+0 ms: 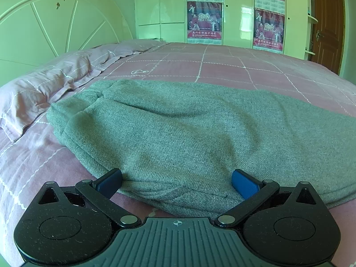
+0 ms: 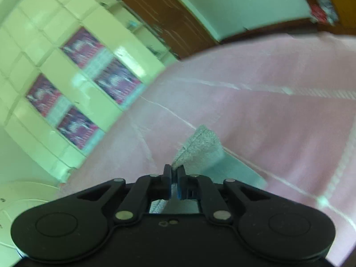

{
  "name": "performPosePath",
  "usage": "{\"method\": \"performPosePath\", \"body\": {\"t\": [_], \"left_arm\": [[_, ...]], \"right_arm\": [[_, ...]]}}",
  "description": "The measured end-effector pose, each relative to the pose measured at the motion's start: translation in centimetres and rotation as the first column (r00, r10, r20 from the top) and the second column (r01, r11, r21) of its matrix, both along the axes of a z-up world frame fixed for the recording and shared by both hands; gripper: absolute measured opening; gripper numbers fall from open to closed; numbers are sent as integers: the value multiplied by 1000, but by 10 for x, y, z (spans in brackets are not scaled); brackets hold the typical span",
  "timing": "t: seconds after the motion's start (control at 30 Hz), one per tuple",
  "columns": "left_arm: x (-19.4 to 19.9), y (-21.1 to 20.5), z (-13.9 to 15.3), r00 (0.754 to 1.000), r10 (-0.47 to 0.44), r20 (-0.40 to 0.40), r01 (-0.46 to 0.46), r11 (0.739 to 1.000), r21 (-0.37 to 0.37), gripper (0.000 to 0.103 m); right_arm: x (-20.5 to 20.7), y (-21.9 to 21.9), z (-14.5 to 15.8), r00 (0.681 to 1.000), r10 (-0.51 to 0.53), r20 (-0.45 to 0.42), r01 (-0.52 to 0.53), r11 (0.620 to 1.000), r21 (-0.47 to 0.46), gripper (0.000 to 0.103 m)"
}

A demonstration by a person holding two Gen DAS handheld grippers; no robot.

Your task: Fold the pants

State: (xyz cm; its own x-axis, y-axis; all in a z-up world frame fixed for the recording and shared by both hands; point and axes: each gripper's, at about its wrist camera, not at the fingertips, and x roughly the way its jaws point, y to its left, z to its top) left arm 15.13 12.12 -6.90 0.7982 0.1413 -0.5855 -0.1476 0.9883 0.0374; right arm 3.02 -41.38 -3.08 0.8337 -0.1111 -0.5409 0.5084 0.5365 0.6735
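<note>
Grey-green pants (image 1: 178, 129) lie in a broad folded heap on the pink checked bed sheet (image 1: 222, 66). In the left wrist view my left gripper (image 1: 178, 182) is open wide at the heap's near edge, with one blue pad (image 1: 111, 181) on each side of the fabric. The right wrist view is tilted and blurred. There my right gripper (image 2: 174, 171) is shut on an end of the pants (image 2: 198, 146), which sticks out past the fingertips above the sheet (image 2: 267, 111). More grey fabric shows behind the jaws.
A pink pillow (image 1: 44, 89) lies at the left against a pale green headboard (image 1: 55, 26). Wardrobe doors with posters (image 1: 204, 20) stand behind the bed. A brown door (image 1: 327, 26) is at the far right. Bare sheet stretches beyond the pants.
</note>
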Motion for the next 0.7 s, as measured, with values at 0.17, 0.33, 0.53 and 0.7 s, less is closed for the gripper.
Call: {"method": "performPosePath", "body": {"t": [0.17, 0.33, 0.53, 0.7], "left_arm": [[0, 1, 1, 1000, -11, -8, 11, 1000, -5, 103], [-1, 1, -1, 1000, -2, 3, 2, 1000, -2, 103], [-2, 0, -2, 1000, -1, 4, 1, 1000, -1, 103], [-2, 0, -2, 1000, -1, 6, 1, 1000, -3, 103]], "right_arm": [[-13, -6, -37, 997, -45, 57, 37, 991, 132, 0], [-9, -13, -28, 995, -81, 60, 73, 991, 116, 7], [36, 7, 60, 985, 102, 139, -85, 989, -124, 0], [45, 18, 139, 913, 209, 351, -133, 965, -228, 0]]}}
